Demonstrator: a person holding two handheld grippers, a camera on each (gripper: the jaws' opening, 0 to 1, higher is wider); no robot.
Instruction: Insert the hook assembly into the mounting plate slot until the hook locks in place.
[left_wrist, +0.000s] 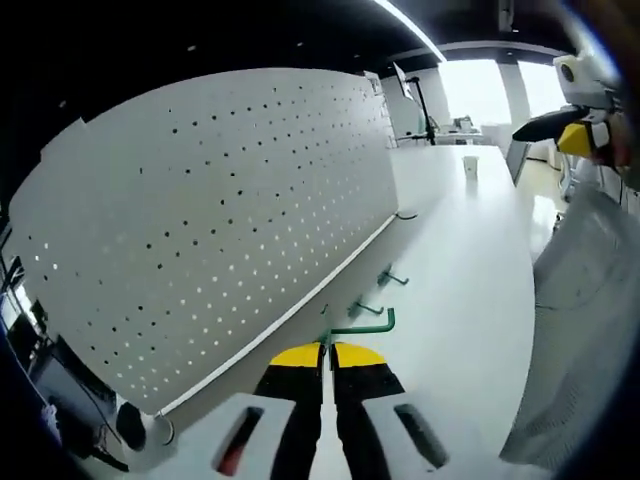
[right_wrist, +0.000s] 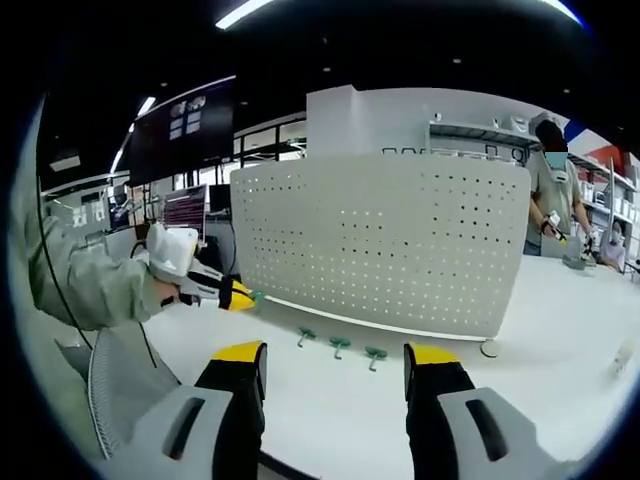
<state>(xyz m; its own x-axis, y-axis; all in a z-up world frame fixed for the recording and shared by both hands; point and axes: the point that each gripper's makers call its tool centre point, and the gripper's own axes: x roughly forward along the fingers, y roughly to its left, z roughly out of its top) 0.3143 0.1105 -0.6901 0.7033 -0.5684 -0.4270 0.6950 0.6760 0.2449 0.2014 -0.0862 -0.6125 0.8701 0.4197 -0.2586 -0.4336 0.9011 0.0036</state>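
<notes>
On the white table (left_wrist: 470, 290), left fingers (left_wrist: 300, 420) pinch a green hook (left_wrist: 365, 325); right fingers (right_wrist: 240, 400) spread.

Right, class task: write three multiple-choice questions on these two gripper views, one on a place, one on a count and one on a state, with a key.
1. Where do the loose green hooks lie?
A. On the table, in front of the perforated board
B. Hung on the board
C. In a tray

2. How many loose hooks does the right gripper view show?
A. One
B. Three
C. Five

3. How is the right gripper?
A. Shut on a hook
B. Shut on a cup
C. Open, empty

Key: 1 A, they rest on the white top along the board's foot. 2 B, three lie in a row. 3 C, its jaws stand wide apart with nothing between them.
</notes>
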